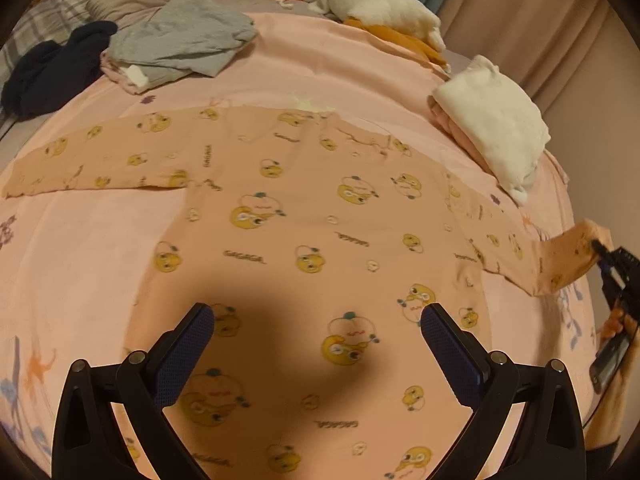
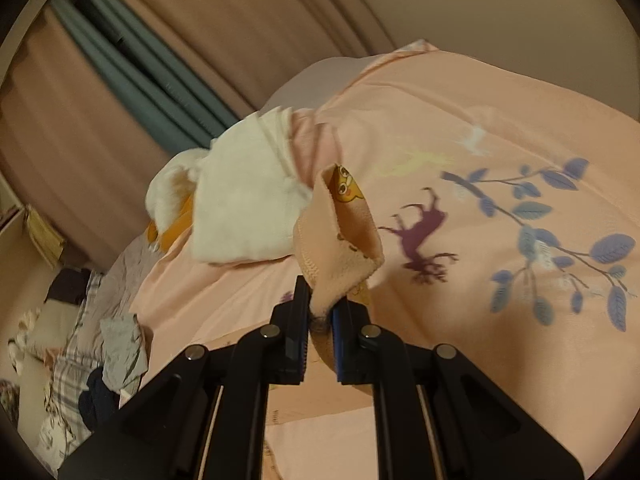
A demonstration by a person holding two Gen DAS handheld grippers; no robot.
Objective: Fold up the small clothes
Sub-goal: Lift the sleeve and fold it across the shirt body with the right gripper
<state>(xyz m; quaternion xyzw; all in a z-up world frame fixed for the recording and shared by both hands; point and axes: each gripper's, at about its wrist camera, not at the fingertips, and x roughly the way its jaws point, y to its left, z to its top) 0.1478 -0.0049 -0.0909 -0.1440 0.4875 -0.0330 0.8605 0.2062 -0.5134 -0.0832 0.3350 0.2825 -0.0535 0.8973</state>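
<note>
A small peach shirt (image 1: pixel 304 224) printed with yellow cartoon faces lies spread flat on the pink bed sheet (image 1: pixel 88 240), both sleeves stretched out. My left gripper (image 1: pixel 316 320) hovers open above the shirt's lower body, with nothing between its fingers. The right gripper (image 1: pixel 600 250) shows at the far right edge, shut on the cuff of the right sleeve (image 1: pixel 560 258), which is lifted off the sheet. In the right wrist view, my right gripper (image 2: pixel 322 304) pinches that peach cuff (image 2: pixel 340 236), and the fabric stands up above the fingertips.
A folded white and pink pile (image 1: pixel 492 124) sits beside the raised sleeve. Grey clothes (image 1: pixel 184 36) and a dark garment (image 1: pixel 52 68) lie at the back left, a white and orange bundle (image 1: pixel 376 8) at the back. Curtains (image 2: pixel 120 60) hang behind the bed.
</note>
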